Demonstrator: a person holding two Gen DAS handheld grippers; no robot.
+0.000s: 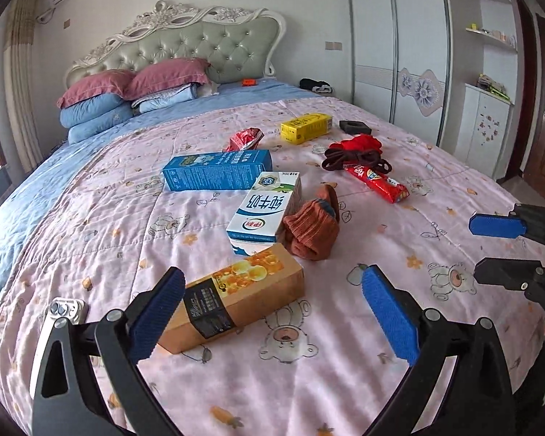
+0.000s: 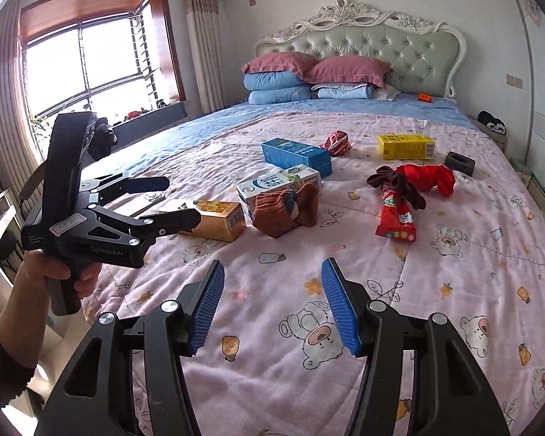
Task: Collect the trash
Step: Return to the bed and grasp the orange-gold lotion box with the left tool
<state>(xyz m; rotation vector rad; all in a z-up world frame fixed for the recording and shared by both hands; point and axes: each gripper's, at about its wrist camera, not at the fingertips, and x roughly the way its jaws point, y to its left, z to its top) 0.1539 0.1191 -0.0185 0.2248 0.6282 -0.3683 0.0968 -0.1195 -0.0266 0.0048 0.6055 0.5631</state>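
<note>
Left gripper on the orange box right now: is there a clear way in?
Probably yes. The left gripper is open, the orange box lies between its fingers, and nothing covers the box; the milk carton lies just beyond.

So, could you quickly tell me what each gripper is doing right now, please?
Left gripper: open, holding nothing, straddling the orange box.
Right gripper: open, empty, above the quilt.
</note>
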